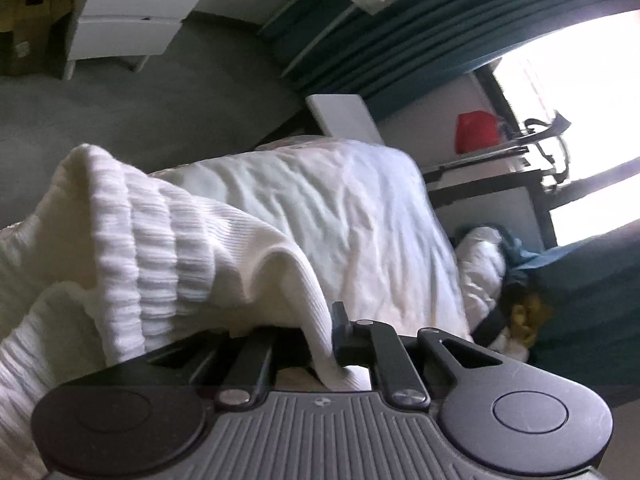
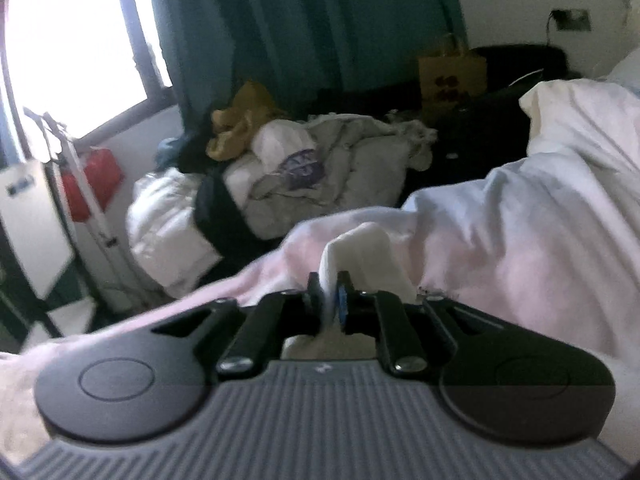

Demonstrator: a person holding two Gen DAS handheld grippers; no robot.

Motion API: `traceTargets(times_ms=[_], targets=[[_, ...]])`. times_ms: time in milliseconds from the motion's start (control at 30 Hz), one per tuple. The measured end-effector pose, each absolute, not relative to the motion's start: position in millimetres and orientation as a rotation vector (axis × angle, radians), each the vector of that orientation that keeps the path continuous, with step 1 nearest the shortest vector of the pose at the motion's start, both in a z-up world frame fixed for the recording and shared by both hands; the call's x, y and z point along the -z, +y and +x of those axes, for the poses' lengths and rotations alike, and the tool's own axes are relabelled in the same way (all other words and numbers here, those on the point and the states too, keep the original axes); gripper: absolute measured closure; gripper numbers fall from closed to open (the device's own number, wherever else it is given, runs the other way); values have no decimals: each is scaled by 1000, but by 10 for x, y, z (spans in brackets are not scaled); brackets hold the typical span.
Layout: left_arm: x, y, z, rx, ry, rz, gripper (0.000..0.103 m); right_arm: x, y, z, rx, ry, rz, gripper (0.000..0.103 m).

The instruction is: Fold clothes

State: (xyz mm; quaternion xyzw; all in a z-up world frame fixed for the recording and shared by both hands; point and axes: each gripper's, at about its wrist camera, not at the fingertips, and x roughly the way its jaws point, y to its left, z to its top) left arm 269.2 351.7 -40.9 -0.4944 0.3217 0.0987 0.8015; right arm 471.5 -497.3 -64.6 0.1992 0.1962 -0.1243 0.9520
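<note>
The right claw (image 2: 330, 296) is pinched tight on a fold of white cloth (image 2: 360, 246), which stands up in a small peak just past its fingertips (image 2: 314, 286) and also shows behind them, near the claw's body. The claw sits low over a bed with a rumpled white duvet (image 2: 520, 220), which rises to the right. Beyond the bed's edge lies a heap of clothes (image 2: 304, 168), mostly pale, with a mustard-yellow piece (image 2: 240, 124) on top. Behind the heap hangs a teal curtain (image 2: 300, 28). A bright window (image 2: 76, 40) is at left, a red bag (image 2: 94, 180) below it. A brown paper bag (image 2: 452, 76) stands farther right.
</note>
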Motion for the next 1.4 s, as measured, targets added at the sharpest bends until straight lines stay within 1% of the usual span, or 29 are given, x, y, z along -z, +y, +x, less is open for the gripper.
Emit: traceTargets(times_ms=[33,67,100,133,167,200,233,267,300,333,400,433,567,633,667,733,767,800,867,1033,1100,1167,1200,1233,1267,1300,1333,1400], targets=[[380,3511,2647,-189,679,-1064,91,583,-5009,4666,225,398,428,83],[351,3506,2601,-167,669,-1068,85,498,-5049,4582,198,394,450,82],[320,3498,2553,-145,657,-1071,75,420,-5072,4489,185,391,458,75],[264,3467,2464,-122,629,-1063,69,343,-5094,4395,172,389,465,60],[208,3436,2375,-100,602,-1056,57,287,-5112,4297,169,386,467,51],[152,3403,2285,-78,573,-1047,51,249,-5134,4116,163,358,482,35],[93,3352,2175,-55,535,-1024,48,212,-5157,3930,157,328,497,22],[51,3285,2046,-38,504,-1013,43,218,-5204,3746,153,301,525,18],[48,3227,1914,-24,477,-1033,42,252,-5263,3535,157,283,575,20],[45,3169,1782,-11,450,-1053,41,314,-5318,3354,163,277,640,20],[74,3054,1545,1,419,-1101,35,461,-5429,3023,186,277,772,19],[104,2996,1437,1,415,-1128,35,545,-5483,2875,203,283,838,18],[376,2802,1130,-60,468,-1202,25,911,-5578,2440,236,320,1060,18],[569,2754,1064,-86,531,-1266,25,1114,-5578,2358,176,339,1144,18],[682,2748,1063,-94,573,-1312,25,1190,-5574,2359,149,351,1161,18],[872,2762,1126,-129,594,-1382,26,1306,-5574,2430,115,372,1180,19],[959,2769,1159,-145,603,-1413,29,1354,-5572,2467,99,370,1188,19],[959,2773,1213,-146,602,-1401,31,1412,-5564,2553,71,377,1201,19],[961,2782,1319,-148,600,-1377,31,1486,-5521,2738,36,386,1199,19],[964,2805,1585,-152,593,-1316,31,1615,-5317,3133,14,313,1124,19],[966,2814,1692,-154,590,-1292,31,1620,-5200,3229,26,272,1051,20],[967,2823,1798,-156,588,-1268,31,1583,-5123,3297,49,254,994,25],[968,2827,1851,-156,586,-1256,34,1556,-5089,3325,64,246,968,30],[969,2832,1905,-157,585,-1244,37,1533,-5070,3340,64,240,954,37],[970,2837,1958,-158,584,-1232,46,1510,-5052,3355,62,235,941,42],[966,2839,2007,-160,582,-1219,54,1499,-5031,3386,67,243,926,61],[912,2820,2009,-173,584,-1201,56,1491,-5020,3401,71,256,920,73],[803,2782,2013,-199,586,-1164,68,1480,-5031,3348,86,259,932,79]])
